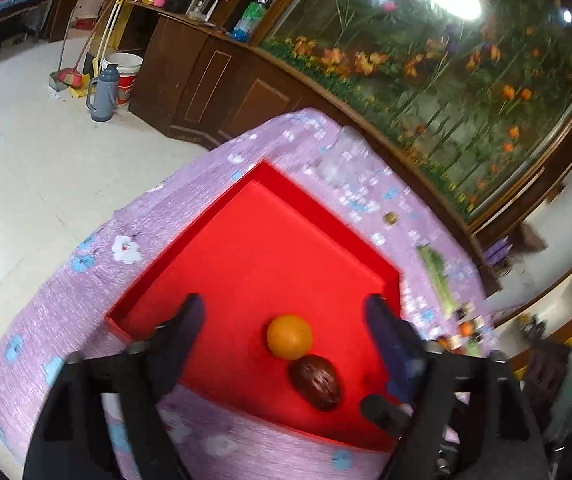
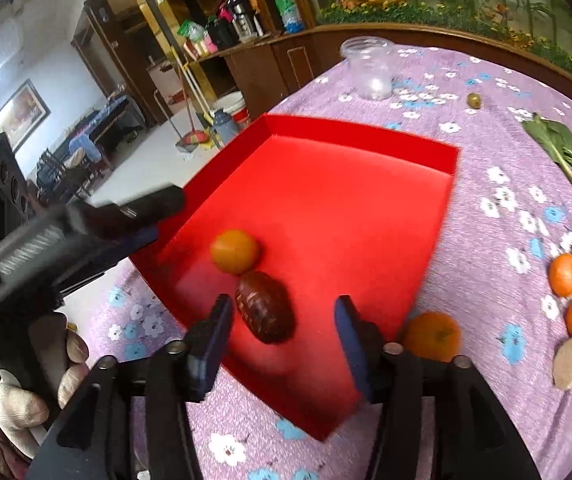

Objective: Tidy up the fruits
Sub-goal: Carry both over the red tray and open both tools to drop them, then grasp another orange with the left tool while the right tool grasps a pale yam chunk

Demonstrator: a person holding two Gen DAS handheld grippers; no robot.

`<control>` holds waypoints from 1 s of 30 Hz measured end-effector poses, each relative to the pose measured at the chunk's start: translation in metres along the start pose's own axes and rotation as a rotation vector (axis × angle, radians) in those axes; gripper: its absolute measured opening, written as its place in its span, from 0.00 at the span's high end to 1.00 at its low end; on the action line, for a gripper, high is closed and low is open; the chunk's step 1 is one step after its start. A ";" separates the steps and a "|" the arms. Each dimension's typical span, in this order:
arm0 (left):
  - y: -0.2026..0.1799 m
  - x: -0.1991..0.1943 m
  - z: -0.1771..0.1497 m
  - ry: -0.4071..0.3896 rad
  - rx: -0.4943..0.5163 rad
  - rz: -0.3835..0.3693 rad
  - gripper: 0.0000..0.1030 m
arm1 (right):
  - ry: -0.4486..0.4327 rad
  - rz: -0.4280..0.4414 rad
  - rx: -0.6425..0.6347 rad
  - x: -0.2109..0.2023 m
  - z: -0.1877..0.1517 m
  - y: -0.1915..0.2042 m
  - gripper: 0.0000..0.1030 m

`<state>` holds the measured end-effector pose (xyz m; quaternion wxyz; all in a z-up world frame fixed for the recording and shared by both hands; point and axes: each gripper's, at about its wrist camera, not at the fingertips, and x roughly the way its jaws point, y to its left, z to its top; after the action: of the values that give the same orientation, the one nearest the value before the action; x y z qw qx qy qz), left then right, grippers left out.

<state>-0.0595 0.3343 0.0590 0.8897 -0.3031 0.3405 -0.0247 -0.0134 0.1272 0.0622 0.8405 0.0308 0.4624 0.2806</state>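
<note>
Fruit is lying in the red tray [image 2: 366,152]: an orange [image 2: 235,251] touching a dark date [image 2: 265,307] near its front edge. Both the left gripper [image 1: 286,312] and right gripper [image 2: 282,312] are hanging spread, empty. The tray is sitting on a purple flowered tablecloth [image 2: 486,184] near wooden cabinets [image 1: 206,76].
</note>
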 end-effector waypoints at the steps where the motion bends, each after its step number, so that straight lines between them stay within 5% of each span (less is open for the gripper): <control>1: -0.005 -0.004 -0.002 -0.010 0.002 -0.042 0.16 | -0.013 -0.003 0.010 -0.006 -0.002 -0.003 0.37; 9: -0.049 -0.002 -0.028 0.072 0.061 -0.157 0.16 | -0.151 -0.102 0.076 -0.067 -0.028 -0.043 0.26; 17: -0.090 0.016 -0.059 0.189 0.174 -0.145 0.16 | -0.169 -0.262 0.246 -0.122 -0.078 -0.133 0.26; 26: -0.150 0.047 -0.103 0.277 0.404 -0.099 0.16 | -0.167 -0.240 0.309 -0.127 -0.093 -0.169 0.26; 30: -0.157 0.060 -0.105 0.294 0.421 -0.085 0.16 | -0.160 -0.232 0.272 -0.113 -0.078 -0.165 0.33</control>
<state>-0.0532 0.1363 0.0500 0.8722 -0.1186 0.4407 -0.1761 -0.0486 -0.0844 0.0521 0.8894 0.1126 0.4283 0.1134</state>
